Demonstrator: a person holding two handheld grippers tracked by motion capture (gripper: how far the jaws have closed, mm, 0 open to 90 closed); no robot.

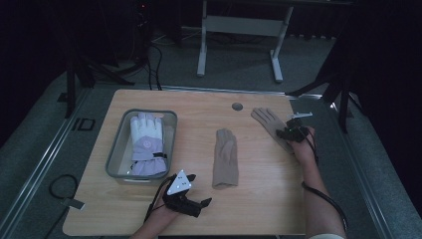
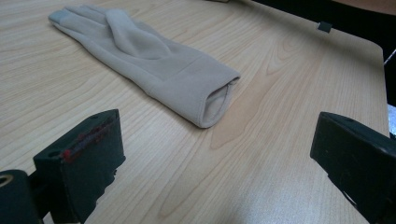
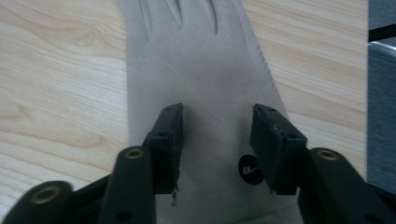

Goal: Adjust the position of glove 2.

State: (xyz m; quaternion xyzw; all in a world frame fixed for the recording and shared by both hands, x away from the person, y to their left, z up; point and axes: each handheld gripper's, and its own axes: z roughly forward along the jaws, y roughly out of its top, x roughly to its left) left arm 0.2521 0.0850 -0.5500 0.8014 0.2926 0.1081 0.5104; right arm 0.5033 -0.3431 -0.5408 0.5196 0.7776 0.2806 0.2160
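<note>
Right gripper view: right tool (image 3: 217, 140) half-open over beige glove (image 3: 196, 56), black logo visible; left tool (image 2: 215, 163) wide open, empty.

I read "ID" in pale letters on the dark floor strip (image 1: 83, 124) left of the table (image 1: 199, 107). The glove (image 3: 196, 60) under my right gripper carries a small round black tag (image 3: 251, 170) with a pale mark on it (too small to read). The white glove (image 1: 147, 142) bears a round emblem, also unreadable.
</note>
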